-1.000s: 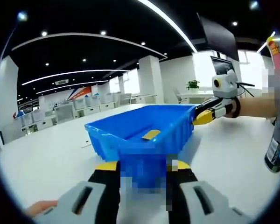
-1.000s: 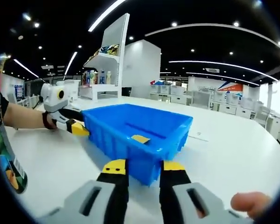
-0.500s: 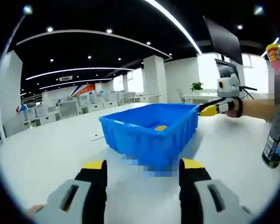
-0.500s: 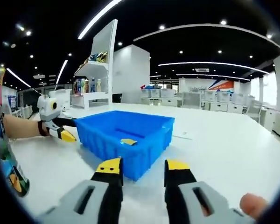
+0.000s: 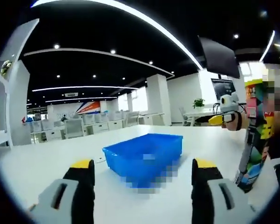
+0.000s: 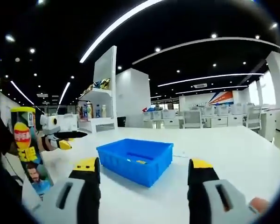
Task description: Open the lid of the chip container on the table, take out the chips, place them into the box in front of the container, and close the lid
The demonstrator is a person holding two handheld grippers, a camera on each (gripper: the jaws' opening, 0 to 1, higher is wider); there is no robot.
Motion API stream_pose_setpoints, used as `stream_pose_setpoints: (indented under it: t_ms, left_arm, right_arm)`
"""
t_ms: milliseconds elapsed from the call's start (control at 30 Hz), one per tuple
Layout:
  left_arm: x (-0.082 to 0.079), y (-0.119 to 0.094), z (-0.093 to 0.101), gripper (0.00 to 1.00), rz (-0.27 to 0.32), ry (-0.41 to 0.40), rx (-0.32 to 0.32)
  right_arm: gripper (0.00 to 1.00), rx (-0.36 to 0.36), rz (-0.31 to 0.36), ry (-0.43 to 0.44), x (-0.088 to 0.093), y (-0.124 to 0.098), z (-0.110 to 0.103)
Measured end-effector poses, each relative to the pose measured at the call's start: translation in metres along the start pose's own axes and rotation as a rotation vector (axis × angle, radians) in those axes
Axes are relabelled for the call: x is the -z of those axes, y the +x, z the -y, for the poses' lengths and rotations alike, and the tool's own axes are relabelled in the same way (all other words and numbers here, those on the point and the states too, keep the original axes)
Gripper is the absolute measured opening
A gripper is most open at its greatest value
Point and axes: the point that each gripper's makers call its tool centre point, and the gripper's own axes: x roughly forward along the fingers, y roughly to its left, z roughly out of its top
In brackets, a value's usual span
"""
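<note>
Left gripper view: left gripper [image 5: 140, 172] spread wide, box [image 5: 144, 157] at 12 o'clock.
Right gripper [image 6: 142, 170] also released; can [image 6: 28, 149] stands at 9 o'clock.

Legible text: none. Chip container [image 6: 28, 149], left of the blue box [image 6: 135, 161] in the right gripper view: printed label with red patch and a figure, lettering too blurred to read. Far wall banner [image 6: 221, 97]: red and blue graphic, wording unreadable.

Opposite low views, shared box [image 5: 142, 158]
</note>
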Motion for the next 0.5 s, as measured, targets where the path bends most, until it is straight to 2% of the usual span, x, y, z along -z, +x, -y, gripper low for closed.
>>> stream_pose_setpoints:
  t_ms: [67, 100, 133, 200, 267, 300, 433, 500]
  left_arm:
    - [-0.006, -0.014, 0.004, 0.88, -0.017, 0.063, -0.038]
    - [-0.012, -0.023, 0.003, 0.89, -0.003, 0.087, -0.081]
    - [-0.015, -0.026, 0.004, 0.92, 0.006, 0.087, -0.094]
    - [-0.028, -0.040, 0.010, 0.95, 0.057, 0.036, -0.119]
    - [-0.037, -0.055, 0.017, 0.95, 0.094, -0.033, -0.113]
    - [-0.040, -0.064, 0.022, 0.95, 0.100, -0.044, -0.103]
    - [-0.047, -0.091, 0.032, 0.95, 0.106, -0.024, -0.080]
    - [-0.043, -0.101, 0.042, 0.95, 0.052, -0.020, -0.042]
  right_arm:
    - [0.79, -0.039, 0.016, -0.058, -0.009, -0.011, -0.018]
    - [0.80, -0.059, 0.019, -0.089, -0.013, -0.017, -0.030]
    - [0.81, -0.070, 0.021, -0.113, -0.015, -0.022, -0.038]
    - [0.87, -0.104, 0.039, -0.147, -0.023, -0.032, -0.058]
    - [0.88, -0.135, 0.042, -0.164, -0.026, -0.041, -0.073]
    - [0.87, -0.184, 0.019, -0.168, -0.023, -0.048, -0.088]
    - [0.85, -0.301, -0.086, -0.180, -0.004, -0.076, -0.125]
    - [0.88, -0.315, -0.093, -0.192, -0.002, -0.086, -0.135]
